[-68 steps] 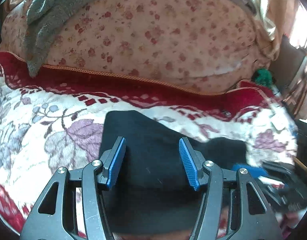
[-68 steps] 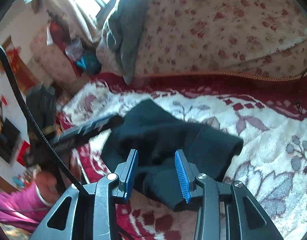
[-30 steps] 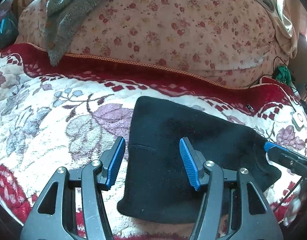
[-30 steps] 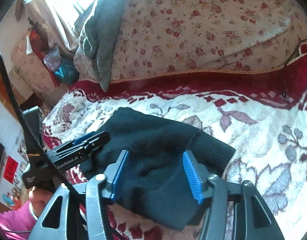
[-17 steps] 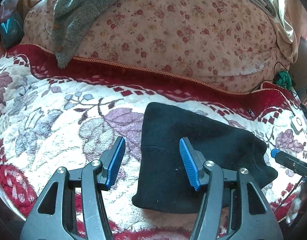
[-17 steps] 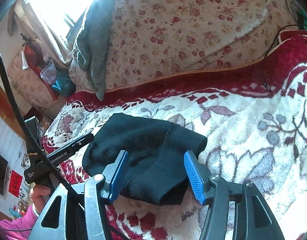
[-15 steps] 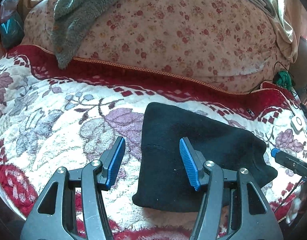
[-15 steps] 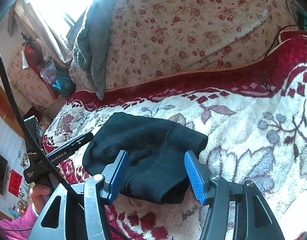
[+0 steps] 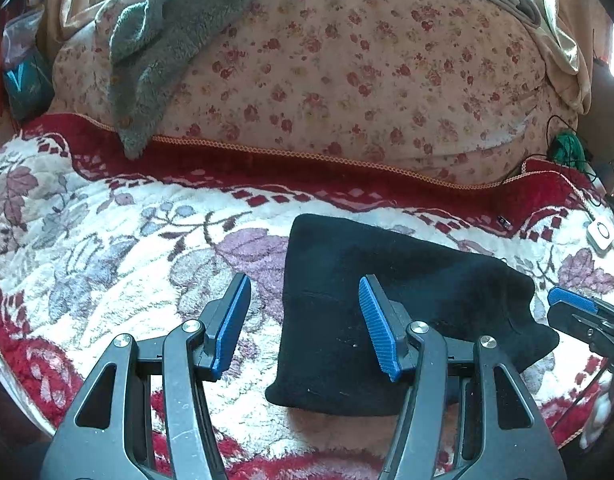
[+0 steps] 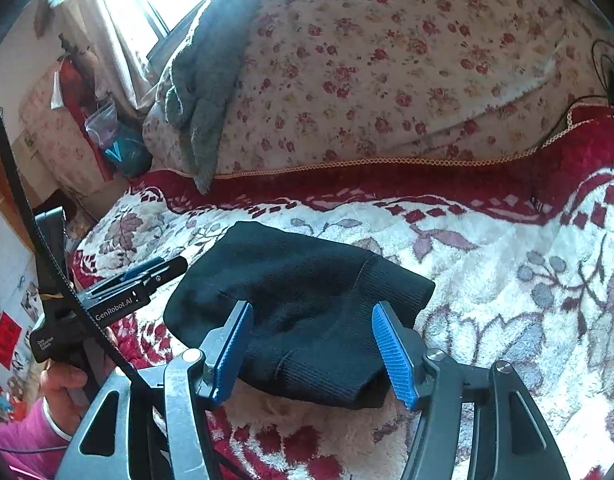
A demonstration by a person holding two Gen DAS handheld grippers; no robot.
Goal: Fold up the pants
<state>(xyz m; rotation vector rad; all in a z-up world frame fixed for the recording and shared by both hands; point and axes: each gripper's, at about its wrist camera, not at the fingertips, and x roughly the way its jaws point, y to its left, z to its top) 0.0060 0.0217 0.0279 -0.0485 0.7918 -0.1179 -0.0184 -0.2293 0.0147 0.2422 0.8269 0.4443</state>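
Observation:
The black pants [image 9: 387,300] lie folded into a compact bundle on the floral blanket [image 9: 107,240]. My left gripper [image 9: 304,280] hovers open over the bundle's left edge; one pad is above the blanket, the other above the cloth. In the right wrist view the pants [image 10: 307,280] lie below my right gripper [image 10: 313,307]. Its jaws are opening, spread on either side of the ribbed near end without pressing it. Each gripper's fingers show in the other's view, at the far right [image 9: 571,302] and beside the bundle's left end [image 10: 163,268].
A large flowered quilt [image 9: 347,80] with a grey fleece [image 9: 167,40] draped on it rises behind the blanket. A white device [image 9: 601,234] and a green cable bundle [image 9: 567,146] sit at the right. A hand in a pink sleeve [image 10: 63,384] holds the left gripper.
Both grippers have drawn back from the pants, which now lie still. The bundle has slid right in the left view, and the right jaws have widened a little.

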